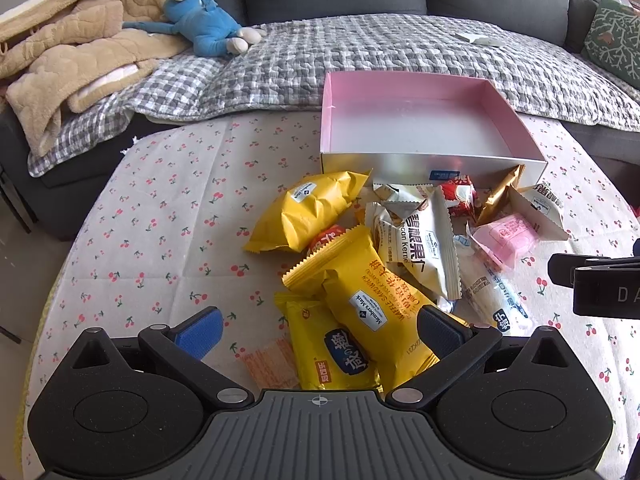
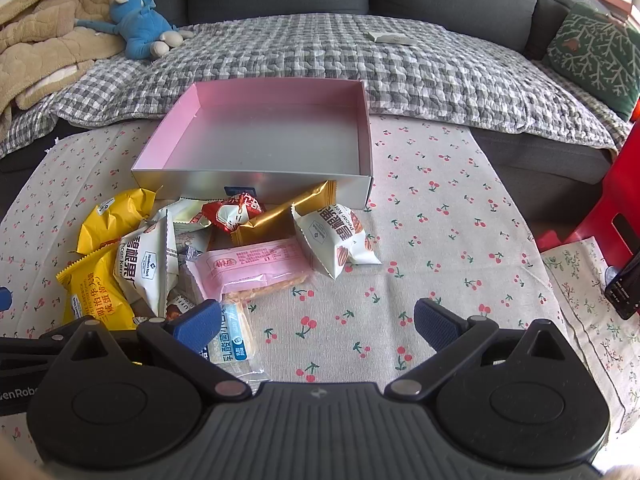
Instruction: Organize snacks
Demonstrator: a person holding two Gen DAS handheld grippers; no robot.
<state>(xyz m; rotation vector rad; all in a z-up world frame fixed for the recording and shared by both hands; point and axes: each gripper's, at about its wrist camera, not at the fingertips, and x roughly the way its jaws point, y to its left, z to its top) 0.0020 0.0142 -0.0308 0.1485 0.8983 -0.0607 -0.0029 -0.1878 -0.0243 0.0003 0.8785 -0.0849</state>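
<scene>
A pink-lined empty box stands at the back of the cherry-print table. A pile of snack packets lies in front of it: yellow waffle packets, a yellow pouch, white pecan packets, a pink bar, a gold bar and a red candy. My left gripper is open, low over the yellow packets, holding nothing. My right gripper is open and empty over bare cloth, its left finger above a white-and-blue packet.
A grey sofa with a checked quilt lies behind the table, with a blue plush toy, a beige blanket and a green cushion. A red stool and a dark device are at the right.
</scene>
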